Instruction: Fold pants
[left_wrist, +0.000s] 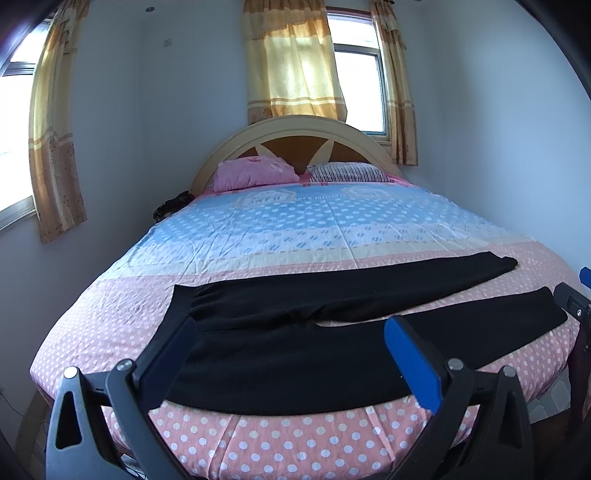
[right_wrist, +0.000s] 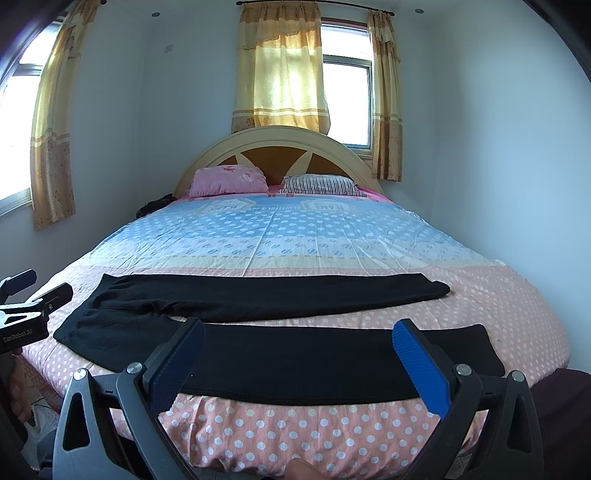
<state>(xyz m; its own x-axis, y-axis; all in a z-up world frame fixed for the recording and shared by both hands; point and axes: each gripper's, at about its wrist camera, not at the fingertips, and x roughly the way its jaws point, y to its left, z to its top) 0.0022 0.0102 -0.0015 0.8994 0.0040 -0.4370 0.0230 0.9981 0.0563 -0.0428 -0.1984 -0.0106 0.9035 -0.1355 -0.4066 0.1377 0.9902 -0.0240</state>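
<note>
Bed (left_wrist: 258, 435), pants (left_wrist: 295, 362) beyond open tongs (left_wrist: 291, 354)

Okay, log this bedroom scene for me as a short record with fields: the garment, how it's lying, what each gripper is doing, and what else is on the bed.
garment: black pants
layout: spread flat across the foot of the bed, waist to the left, two legs running right, parted by a gap
fold state: not yet folded
left gripper: open, holding nothing, above the waist end
right gripper: open, holding nothing, above the near leg
bedding: polka-dot sheet, pink and blue bands
at headboard: pink pillow, striped pillow
</note>
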